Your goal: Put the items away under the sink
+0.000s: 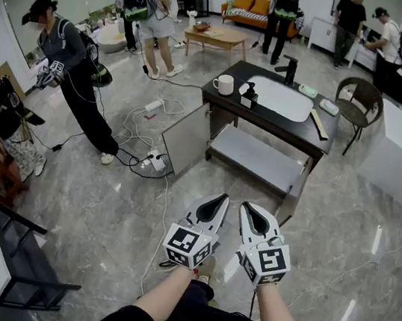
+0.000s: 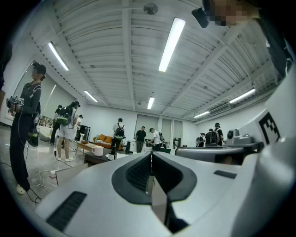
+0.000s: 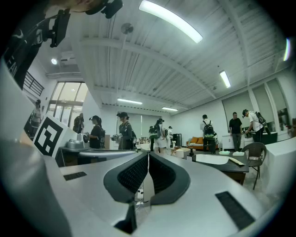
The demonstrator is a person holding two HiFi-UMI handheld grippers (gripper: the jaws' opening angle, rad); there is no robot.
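Left gripper (image 1: 218, 198), right gripper (image 1: 248, 208): you hold both level, side by side, close to body. Jaws pressed together, nothing in either; looks like ready pose. Well ahead: cabinet door (image 1: 185, 138) hangs open, so shelf (image 1: 254, 157) under sink (image 1: 280, 99) is reachable. Mug (image 1: 224, 84) and soap dispenser (image 1: 250, 96) wait on counter beside basin.

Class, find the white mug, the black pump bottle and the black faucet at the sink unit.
white mug (image 1: 223, 85): head view, middle of its body.
black pump bottle (image 1: 249, 98): head view, on its body.
black faucet (image 1: 290, 72): head view, on its upright column.
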